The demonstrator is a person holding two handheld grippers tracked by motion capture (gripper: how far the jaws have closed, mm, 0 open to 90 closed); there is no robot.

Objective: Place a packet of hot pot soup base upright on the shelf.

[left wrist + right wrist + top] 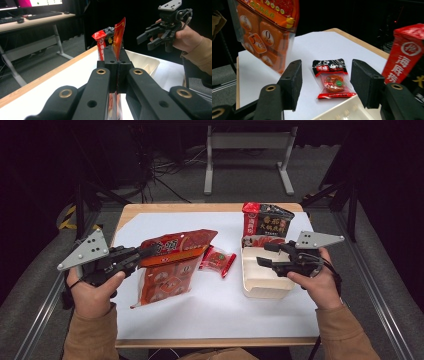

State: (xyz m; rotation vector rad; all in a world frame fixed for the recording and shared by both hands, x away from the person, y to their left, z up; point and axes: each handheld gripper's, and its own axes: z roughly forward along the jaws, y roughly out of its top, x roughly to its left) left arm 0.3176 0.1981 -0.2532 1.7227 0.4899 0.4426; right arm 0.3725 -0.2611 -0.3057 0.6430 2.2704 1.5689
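L tool (145, 253) clamped on top edge of big orange snack bag (170, 265), lifted w/ bottom trailing on white tabletop (220, 305). R tool (264, 254) jaws apart, nothing btwn them, over white tray (260, 280). Small red packet (218, 261) flat btwn bag & tray.

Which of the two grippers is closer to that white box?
Right. The right gripper hovers open right over the white box; the left gripper is across the table, shut on the orange bag.
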